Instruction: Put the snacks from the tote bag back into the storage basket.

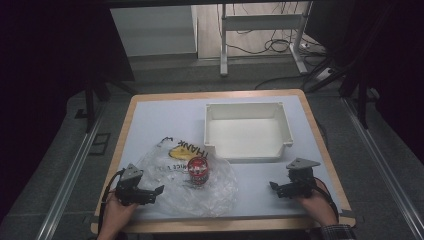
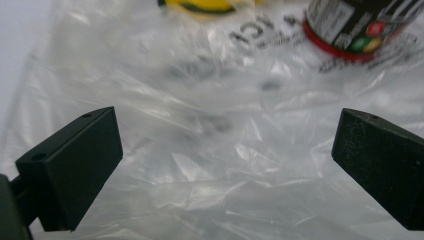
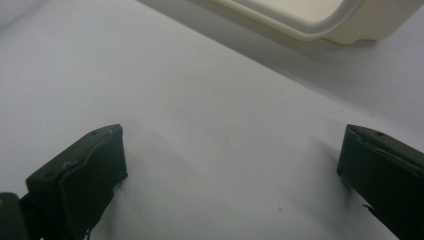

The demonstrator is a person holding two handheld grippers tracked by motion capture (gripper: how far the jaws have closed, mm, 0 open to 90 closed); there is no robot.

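Note:
A clear plastic bag (image 1: 200, 187) with black print and a yellow smiley lies crumpled on the table's near left. A red-topped can (image 1: 198, 171) sits upright on or in it; which one I cannot tell. My left gripper (image 1: 159, 190) rests at the bag's left edge, open, its jaws wide over the crinkled bag (image 2: 225, 165) and the can (image 2: 355, 27) at the upper right of its view. My right gripper (image 1: 274, 187) sits at the near right, open, with bare table between its jaws. A white bin (image 1: 247, 131) stands empty behind it, and the bin's rim (image 3: 310, 20) is at the top of the right gripper view.
The white tabletop (image 1: 165, 117) has a wooden border. Beyond the far edge are a metal frame's legs (image 1: 223, 45) and loose cables (image 1: 260, 47) on the floor. Metal rails (image 1: 70, 175) run along both sides of the table.

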